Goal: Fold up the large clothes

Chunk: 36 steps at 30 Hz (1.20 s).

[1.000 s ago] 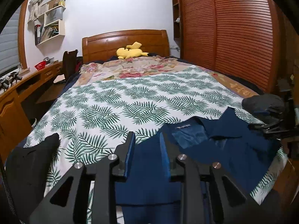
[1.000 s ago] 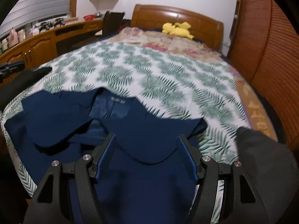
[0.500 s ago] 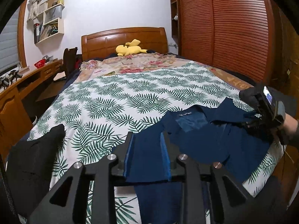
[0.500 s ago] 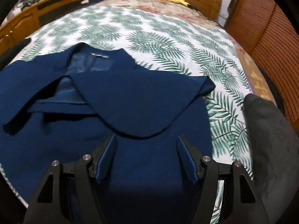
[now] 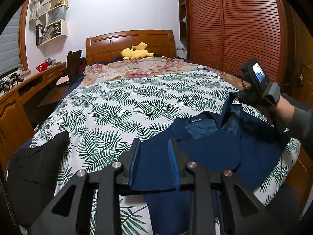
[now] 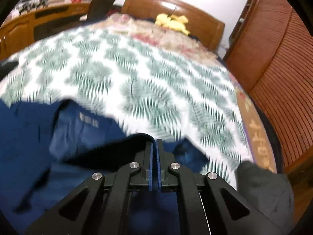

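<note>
While the navy jacket (image 5: 215, 146) lies spread on the near right part of the bed (image 5: 121, 105), both grippers are working at its edges. The left gripper (image 5: 154, 160) is at the near edge of the cloth; its fingers stand only a little apart, with a band of the navy cloth between the two blue pads, and they seem to hold this band. The right gripper (image 6: 154, 164) has its fingers closed almost pad against pad. In the right wrist view, which is blurred, a dark fold of the jacket rises at the fingertips, so it is probably pinched there, though I cannot see the cloth between the pads clearly. In the left wrist view this gripper is seen at the far right edge of the jacket, in a person's hand (image 5: 277, 107), and a corner of the cloth is lifted up to it. The collar with its white label (image 5: 195, 120) lies open towards the far side. A black garment (image 5: 37, 160) lies at the near left corner of the bed, a grey one (image 6: 262, 190) at the near right. A yellow plush toy (image 5: 137, 52) rests by the headboard (image 5: 129, 43), and a wooden desk (image 5: 29, 86) runs along the left wall.
</note>
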Each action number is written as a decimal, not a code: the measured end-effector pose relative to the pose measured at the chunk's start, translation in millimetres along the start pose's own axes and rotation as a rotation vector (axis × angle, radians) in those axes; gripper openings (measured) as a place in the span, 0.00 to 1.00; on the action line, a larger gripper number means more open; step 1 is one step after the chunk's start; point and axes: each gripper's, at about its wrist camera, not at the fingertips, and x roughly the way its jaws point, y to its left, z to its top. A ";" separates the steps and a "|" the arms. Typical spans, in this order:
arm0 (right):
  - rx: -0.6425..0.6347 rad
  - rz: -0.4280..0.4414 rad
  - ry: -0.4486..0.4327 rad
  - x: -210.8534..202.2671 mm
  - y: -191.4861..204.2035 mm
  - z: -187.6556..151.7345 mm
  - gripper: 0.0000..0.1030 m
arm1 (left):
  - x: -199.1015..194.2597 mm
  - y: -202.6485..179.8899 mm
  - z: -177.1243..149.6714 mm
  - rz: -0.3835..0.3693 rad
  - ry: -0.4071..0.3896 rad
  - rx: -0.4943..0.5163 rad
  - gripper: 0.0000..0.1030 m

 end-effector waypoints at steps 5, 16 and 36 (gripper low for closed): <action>-0.005 0.001 -0.070 -3.9 12.4 34.1 0.01 | -1.4 1.9 0.7 0.002 -0.007 -0.011 0.26; 0.015 0.142 -0.109 -29.4 45.4 47.6 0.63 | -2.3 6.8 1.2 0.009 0.002 -0.017 0.26; -0.204 0.529 -0.019 -83.7 171.7 -47.8 0.63 | -0.3 11.8 1.2 0.023 0.003 -0.036 0.27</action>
